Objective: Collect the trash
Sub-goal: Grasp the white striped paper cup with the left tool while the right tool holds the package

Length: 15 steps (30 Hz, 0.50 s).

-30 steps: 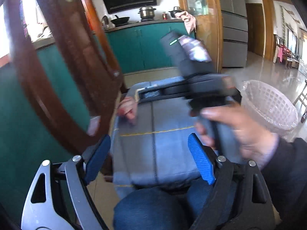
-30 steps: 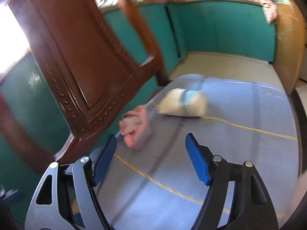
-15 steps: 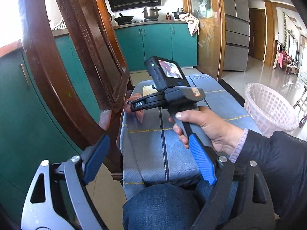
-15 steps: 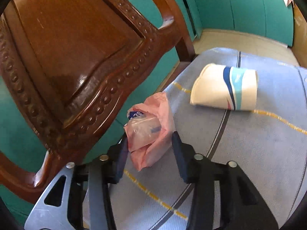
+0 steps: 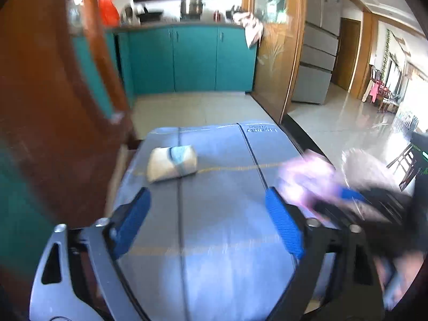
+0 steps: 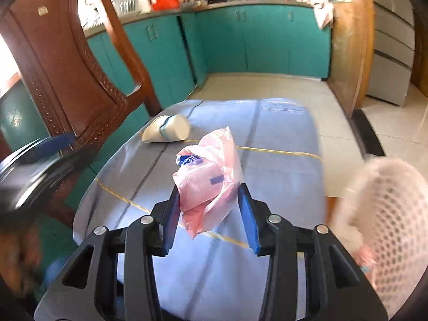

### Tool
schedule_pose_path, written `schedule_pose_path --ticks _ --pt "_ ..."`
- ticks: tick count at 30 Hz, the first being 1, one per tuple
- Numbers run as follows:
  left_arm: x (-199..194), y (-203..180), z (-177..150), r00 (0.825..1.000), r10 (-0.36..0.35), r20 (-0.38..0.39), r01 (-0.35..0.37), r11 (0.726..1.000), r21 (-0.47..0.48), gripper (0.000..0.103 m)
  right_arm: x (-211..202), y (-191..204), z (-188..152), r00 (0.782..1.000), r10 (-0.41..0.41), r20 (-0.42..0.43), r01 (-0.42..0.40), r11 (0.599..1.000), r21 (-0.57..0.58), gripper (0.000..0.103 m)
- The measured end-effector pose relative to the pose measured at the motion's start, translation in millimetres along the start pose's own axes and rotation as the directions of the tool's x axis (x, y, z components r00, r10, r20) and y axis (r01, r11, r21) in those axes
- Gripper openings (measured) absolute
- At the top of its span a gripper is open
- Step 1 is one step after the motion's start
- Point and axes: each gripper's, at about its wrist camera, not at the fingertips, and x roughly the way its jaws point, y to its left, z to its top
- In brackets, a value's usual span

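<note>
Fingers (image 6: 171,211) of your right gripper (image 6: 210,214) are clamping the crumpled pink plastic bag (image 6: 211,176), carrying it toward the white mesh basket (image 6: 396,214); left gripper (image 5: 211,222) is hanging apart, empty.

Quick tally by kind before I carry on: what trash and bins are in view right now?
Pink plastic bag, held in the right gripper: 1
Flattened paper cup on the blue cloth: 1
White mesh bin: 1
Total: 3

Left gripper (image 5: 207,220): silver-grey frame at lower left of frame, black arms, ribbed blue pads, round silver screws. Right gripper (image 6: 211,218): all-black frame at bottom centre, blue pads, silver screws.
</note>
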Motion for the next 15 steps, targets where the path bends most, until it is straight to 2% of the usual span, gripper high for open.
schedule_pose_path --ticks 2,4,6,9,13,15 --pt "52.1 5.9 18.9 0.998 0.024 -0.055 -0.026 0.999 -0.036 0.096 -17.9 -10.8 -13.1 1.0 -0.005 0.017 0.004 1.0 0.015 0.043" --pt "98.0 11.4 29.9 0.988 0.083 -0.13 -0.09 0.995 -0.046 0.096 -29.8 -21.5 -26.3 1.0 0.021 0.021 -0.022 0.999 0.049 0.043" --pt "136.2 17.7 33.9 0.967 0.175 -0.188 -0.184 0.983 -0.03 0.096 -37.9 -27.3 -38.5 0.999 0.031 0.015 -0.032 0.997 0.071 0.043" --pt "167.7 23.2 39.0 0.937 0.288 -0.197 -0.289 0.957 0.023 0.098 -37.7 -28.7 -49.0 0.999 0.035 0.007 -0.036 0.998 0.061 0.043" --pt "197.8 33.4 40.9 0.923 0.276 -0.269 -0.279 0.96 0.03 0.1 -35.7 -28.7 -50.5 0.999 0.048 0.005 -0.048 0.996 0.074 0.043" --pt "207.6 44.6 35.5 0.923 0.221 -0.315 -0.237 0.971 -0.014 0.1 -32.4 -31.5 -48.8 0.999 0.052 0.005 -0.052 0.995 0.087 0.043"
